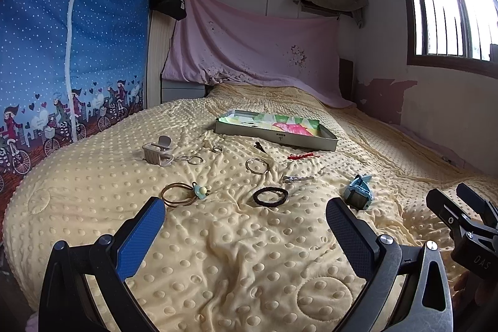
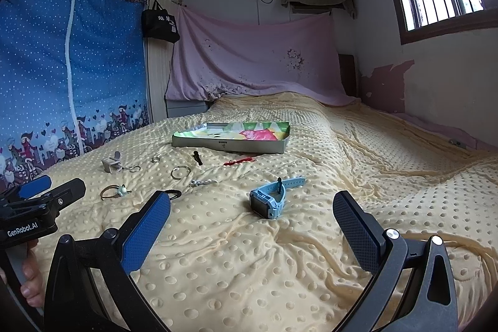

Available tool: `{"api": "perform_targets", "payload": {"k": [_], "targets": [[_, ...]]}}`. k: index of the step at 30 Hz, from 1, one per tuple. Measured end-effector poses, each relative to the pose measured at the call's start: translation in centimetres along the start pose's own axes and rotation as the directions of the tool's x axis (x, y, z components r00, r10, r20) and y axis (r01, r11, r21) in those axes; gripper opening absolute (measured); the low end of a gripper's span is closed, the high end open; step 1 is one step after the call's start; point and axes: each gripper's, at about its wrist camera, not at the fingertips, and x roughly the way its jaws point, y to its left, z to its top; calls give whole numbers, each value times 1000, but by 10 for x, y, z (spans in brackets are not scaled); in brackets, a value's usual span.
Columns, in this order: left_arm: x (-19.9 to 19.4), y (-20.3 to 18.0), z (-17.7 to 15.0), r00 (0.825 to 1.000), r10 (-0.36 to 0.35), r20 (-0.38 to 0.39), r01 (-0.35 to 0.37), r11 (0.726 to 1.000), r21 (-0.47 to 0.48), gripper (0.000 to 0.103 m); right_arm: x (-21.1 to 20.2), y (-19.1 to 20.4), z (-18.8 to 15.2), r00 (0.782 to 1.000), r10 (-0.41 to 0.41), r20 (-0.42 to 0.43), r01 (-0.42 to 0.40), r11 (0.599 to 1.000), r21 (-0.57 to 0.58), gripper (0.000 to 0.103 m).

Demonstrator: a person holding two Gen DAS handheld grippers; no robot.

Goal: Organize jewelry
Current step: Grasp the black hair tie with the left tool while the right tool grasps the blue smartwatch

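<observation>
Small items lie scattered on a cream dotted bedspread (image 1: 236, 254). A shallow grey tray (image 1: 274, 136) with a colourful lining sits farther back; it also shows in the right wrist view (image 2: 230, 145). Near my open, empty left gripper (image 1: 246, 218) lie a black hair tie (image 1: 270, 196), a gold bangle with a green charm (image 1: 180, 194), a silver ring (image 1: 257, 166) and a beige hair claw (image 1: 158, 153). My right gripper (image 2: 252, 215) is open and empty, just short of a blue watch (image 2: 270, 198). A red string (image 2: 239, 161) and a white chain (image 2: 203, 182) lie beyond.
A blue fabric wardrobe (image 1: 68, 52) stands along the bed's left side. A pink sheet (image 1: 255, 52) hangs at the head of the bed. A wall with a window (image 1: 451, 5) runs along the right. The right gripper shows at the left wrist view's right edge (image 1: 460, 217).
</observation>
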Motion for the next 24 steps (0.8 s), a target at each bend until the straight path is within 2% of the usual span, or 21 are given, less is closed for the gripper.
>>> {"api": "perform_targets", "payload": {"k": [9, 17, 24], "targets": [[27, -5, 19, 1000, -3, -24, 2, 1000, -9, 103, 22, -12, 26, 1000, -30, 4, 31, 999, -20, 102], [73, -13, 36, 998, -4, -63, 5, 1000, 9, 103, 77, -35, 27, 996, -32, -85, 36, 998, 45, 102], [116, -14, 33, 991, -30, -131, 32, 999, 13, 103, 133, -31, 18, 982, 38, -186, -29, 998, 54, 102]]}}
